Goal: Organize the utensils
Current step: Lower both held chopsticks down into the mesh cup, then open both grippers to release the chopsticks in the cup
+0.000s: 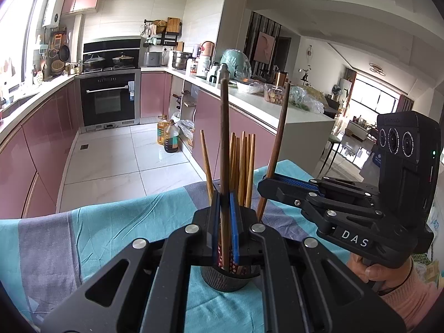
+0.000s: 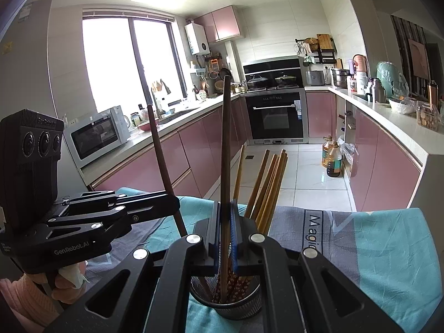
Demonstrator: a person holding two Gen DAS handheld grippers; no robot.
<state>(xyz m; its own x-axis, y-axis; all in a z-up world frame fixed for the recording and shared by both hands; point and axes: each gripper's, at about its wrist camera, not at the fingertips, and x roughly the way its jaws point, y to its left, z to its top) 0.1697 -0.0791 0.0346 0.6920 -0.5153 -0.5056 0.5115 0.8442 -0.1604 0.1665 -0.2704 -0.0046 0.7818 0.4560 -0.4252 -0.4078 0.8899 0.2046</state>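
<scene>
While chopsticks [image 1: 225, 144] stand clamped upright

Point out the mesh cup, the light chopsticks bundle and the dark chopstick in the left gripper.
mesh cup [image 2: 236, 309]: right wrist view, on its front wall.
light chopsticks [image 1: 244, 166]: left wrist view, on the bundle's upper shafts.
dark chopstick [image 1: 224, 138]: left wrist view, mid-shaft, above the left gripper [image 1: 224, 211].
</scene>
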